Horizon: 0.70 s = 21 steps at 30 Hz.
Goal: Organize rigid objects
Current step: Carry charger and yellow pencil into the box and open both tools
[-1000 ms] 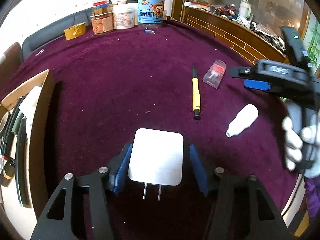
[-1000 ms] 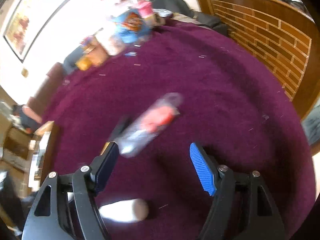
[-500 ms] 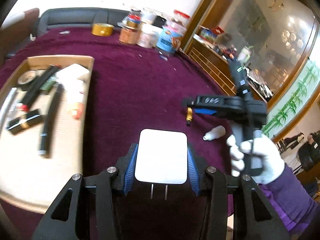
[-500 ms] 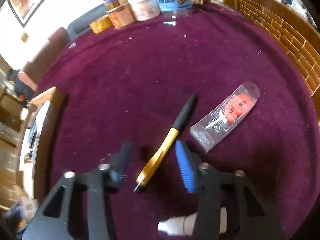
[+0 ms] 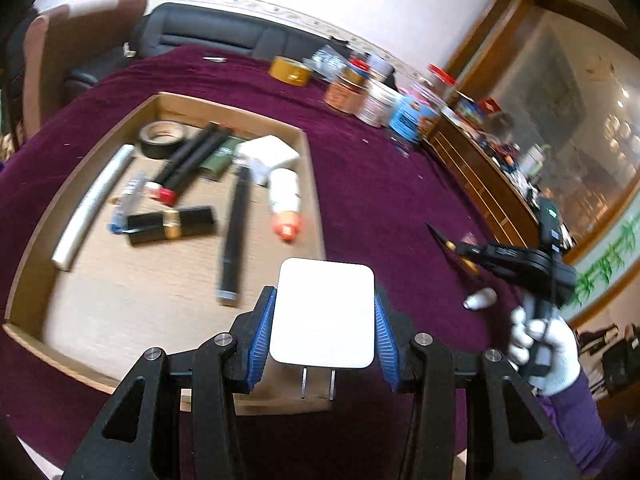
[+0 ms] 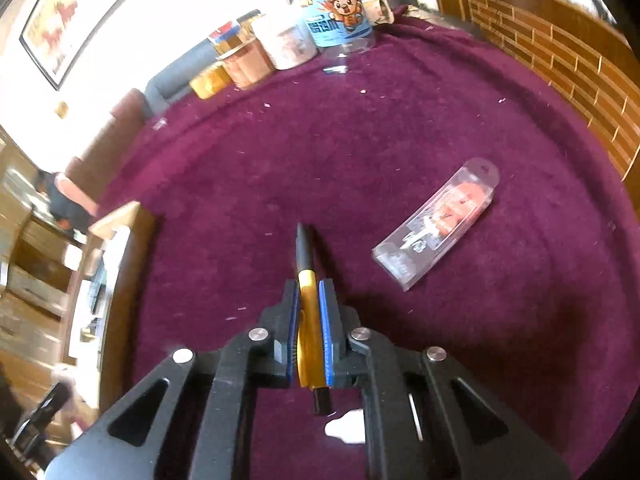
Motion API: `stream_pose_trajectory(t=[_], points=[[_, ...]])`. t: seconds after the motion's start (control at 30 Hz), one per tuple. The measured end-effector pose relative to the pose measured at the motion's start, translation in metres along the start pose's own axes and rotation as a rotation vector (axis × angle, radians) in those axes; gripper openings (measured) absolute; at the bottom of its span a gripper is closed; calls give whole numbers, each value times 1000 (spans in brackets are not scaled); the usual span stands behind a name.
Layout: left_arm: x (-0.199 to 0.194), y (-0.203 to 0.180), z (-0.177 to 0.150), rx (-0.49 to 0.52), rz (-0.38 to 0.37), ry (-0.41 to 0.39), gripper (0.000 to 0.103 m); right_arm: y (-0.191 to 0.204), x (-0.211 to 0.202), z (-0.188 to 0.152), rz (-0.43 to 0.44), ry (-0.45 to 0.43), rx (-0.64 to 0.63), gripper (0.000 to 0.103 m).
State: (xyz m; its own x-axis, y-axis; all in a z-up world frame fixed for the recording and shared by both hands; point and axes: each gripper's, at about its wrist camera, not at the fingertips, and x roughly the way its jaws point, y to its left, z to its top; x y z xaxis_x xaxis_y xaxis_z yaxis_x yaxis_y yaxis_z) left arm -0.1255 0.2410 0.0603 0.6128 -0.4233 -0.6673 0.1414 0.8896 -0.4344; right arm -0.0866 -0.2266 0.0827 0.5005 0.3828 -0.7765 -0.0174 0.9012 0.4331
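Observation:
My left gripper (image 5: 323, 316) is shut on a white plug adapter (image 5: 324, 312), its two prongs pointing back at me, held above the near right corner of a shallow cardboard box (image 5: 308, 148). The box holds several items: a tape roll (image 5: 162, 140), black tubes, a white tube with an orange cap (image 5: 285, 204). My right gripper (image 6: 310, 300) is shut on a yellow and black pen (image 6: 305, 276) over the purple cloth; from the left wrist view it (image 5: 466, 250) shows at the right in a white-gloved hand (image 5: 540, 344). A small white bottle (image 5: 480, 299) lies beneath it.
A clear blister pack with a red item (image 6: 440, 220) lies on the cloth to the right of the pen. Jars and cans (image 6: 280, 44) and a yellow tape roll (image 5: 290, 72) line the table's far edge. A wooden lattice rail (image 6: 560, 52) borders the right side.
My left gripper closed on the adapter, lifted it and swung left over the box. My right gripper moved onto the pen and closed on it.

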Motion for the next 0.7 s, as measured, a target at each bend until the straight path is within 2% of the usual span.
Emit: stream_pose_trajectory(t=[0.2,0.4,0.53,0.7], points=[[-3,25,5,-42,79,-13,41,19,-6,-1,171,17,37,7],[10,42,3,-67,156,55,41,62,-14,-5,332,44,5,7],[20,48,3,-59,212,93,41,102,-10,-10,388,82,-55,8],[29,55,10,-46,292,111,43,148,13,-18,406,145,-117,8]])
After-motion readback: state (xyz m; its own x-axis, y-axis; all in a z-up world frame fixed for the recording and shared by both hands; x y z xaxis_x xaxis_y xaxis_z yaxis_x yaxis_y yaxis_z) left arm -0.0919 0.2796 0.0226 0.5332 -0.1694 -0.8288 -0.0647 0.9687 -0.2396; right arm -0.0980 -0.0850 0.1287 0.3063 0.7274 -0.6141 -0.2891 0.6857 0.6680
